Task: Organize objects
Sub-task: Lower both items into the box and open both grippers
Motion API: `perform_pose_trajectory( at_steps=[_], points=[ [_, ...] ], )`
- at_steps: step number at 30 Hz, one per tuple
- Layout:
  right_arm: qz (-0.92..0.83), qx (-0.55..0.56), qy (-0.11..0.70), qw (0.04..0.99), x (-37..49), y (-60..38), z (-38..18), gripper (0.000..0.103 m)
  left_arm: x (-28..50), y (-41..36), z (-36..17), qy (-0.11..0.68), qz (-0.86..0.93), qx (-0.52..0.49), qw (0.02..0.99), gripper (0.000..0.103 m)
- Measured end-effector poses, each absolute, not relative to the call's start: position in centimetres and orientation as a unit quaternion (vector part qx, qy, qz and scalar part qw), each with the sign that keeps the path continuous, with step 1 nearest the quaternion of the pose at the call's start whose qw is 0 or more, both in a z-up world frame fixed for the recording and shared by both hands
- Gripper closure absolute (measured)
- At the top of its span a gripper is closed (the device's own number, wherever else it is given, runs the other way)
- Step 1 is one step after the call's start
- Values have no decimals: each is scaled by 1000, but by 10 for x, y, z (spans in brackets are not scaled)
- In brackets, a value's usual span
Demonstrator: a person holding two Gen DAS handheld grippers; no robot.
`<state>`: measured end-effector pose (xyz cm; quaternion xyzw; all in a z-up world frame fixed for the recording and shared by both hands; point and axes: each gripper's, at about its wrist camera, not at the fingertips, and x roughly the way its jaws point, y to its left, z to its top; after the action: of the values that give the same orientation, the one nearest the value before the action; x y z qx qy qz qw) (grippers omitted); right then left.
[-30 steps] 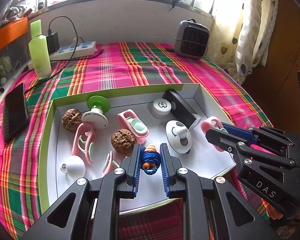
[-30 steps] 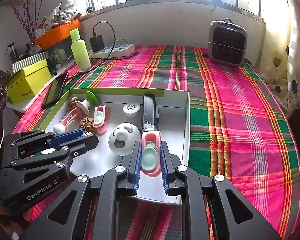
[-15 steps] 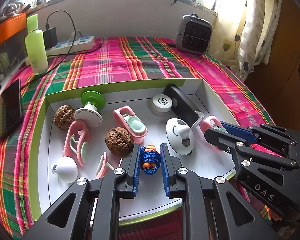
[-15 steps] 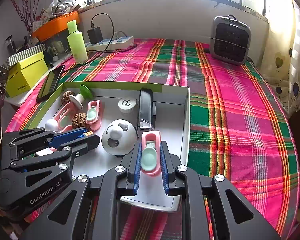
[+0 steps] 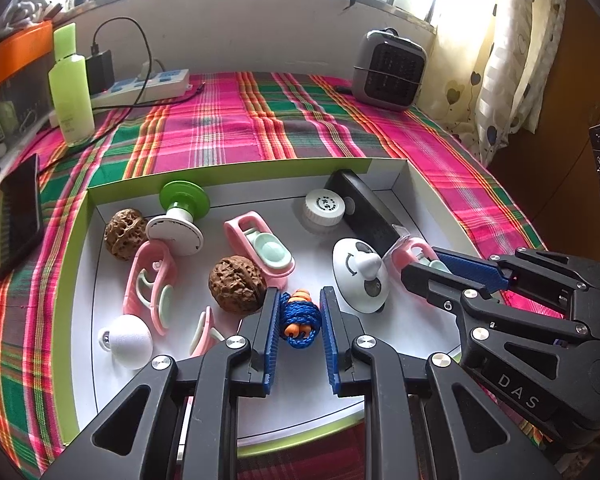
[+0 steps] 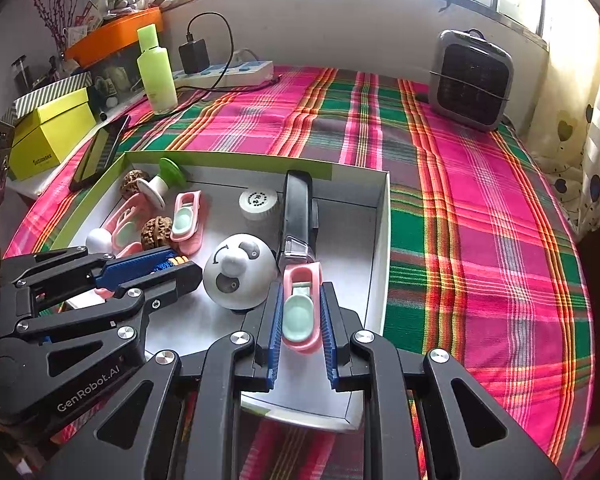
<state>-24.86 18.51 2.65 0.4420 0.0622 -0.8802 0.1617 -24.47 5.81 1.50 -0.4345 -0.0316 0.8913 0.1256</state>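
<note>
Left tool [image 5: 300,320] clamped on blue cord bundle [image 5: 300,318], right tool [image 6: 300,312] clamped on pink clip [image 6: 302,308], both over white box [image 6: 380,248] holding walnuts [image 5: 236,284].

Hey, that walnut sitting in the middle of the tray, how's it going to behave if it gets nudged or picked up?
The walnut is rounded, so a nudge would probably roll it across the smooth white tray, likely only as far as a neighbouring pink clip. Its deeply wrinkled shell looks rigid and should grip well, though the curved sides might squirt out of flat pads.
</note>
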Motion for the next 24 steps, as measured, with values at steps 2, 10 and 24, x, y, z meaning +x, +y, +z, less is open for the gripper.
perform_pose_trajectory(
  at_steps=[2,10,24],
  points=[
    [-879,444,62,161,-249,185,26,84,-245,58,15,-32,891,-435,125,84],
    [-877,448,64,160,-250,185,27,84,-245,58,15,-35,890,-435,128,82],
    [-878,448,59,155,-248,186,29,79,-242,59,17,-33,891,-434,130,66]
  ],
)
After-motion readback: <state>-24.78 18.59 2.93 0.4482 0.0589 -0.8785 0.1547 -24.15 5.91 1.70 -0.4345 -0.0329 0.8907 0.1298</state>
